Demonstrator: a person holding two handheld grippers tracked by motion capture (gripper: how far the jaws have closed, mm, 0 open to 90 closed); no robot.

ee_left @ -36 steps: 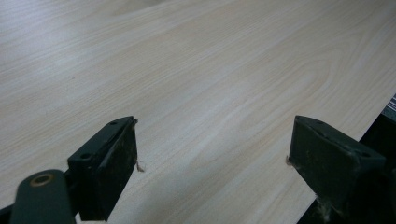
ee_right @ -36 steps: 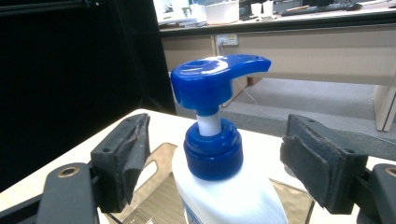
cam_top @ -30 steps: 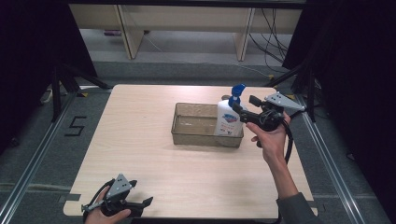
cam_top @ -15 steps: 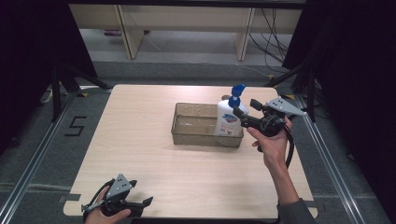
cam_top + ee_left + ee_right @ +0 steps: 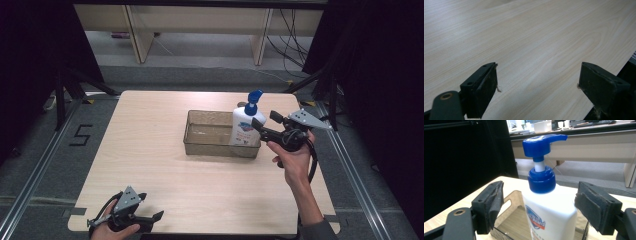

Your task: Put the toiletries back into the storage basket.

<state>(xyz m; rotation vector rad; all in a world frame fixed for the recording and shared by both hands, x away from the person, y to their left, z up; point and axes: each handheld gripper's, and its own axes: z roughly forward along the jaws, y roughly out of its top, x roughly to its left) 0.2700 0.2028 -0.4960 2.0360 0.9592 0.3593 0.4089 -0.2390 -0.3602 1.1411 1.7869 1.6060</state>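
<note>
A white soap bottle (image 5: 245, 129) with a blue pump (image 5: 541, 143) stands upright in the right end of a clear plastic bin (image 5: 202, 114) on the wooden table (image 5: 150, 155). My right gripper (image 5: 264, 122) is held level at the bottle's right side. Seen in the right gripper view, my right gripper (image 5: 539, 202) is open; its jaws flank the bottle (image 5: 549, 220) with a gap on each side. At the table's near left corner my left gripper (image 5: 150, 220) rests low. My left gripper (image 5: 537, 85) is open over bare wood (image 5: 524, 37), nothing between the jaws.
The bin's left part holds nothing I can make out. Behind the table stand pale shelf legs (image 5: 135, 35) and loose cables (image 5: 292, 35) on the floor. A taped "5" (image 5: 82, 135) marks the floor at the left. Dark stands flank the table.
The right hand has eased slightly toward the near side, jaws still open beside the bottle. The bottle, the bin and the left gripper have not moved.
</note>
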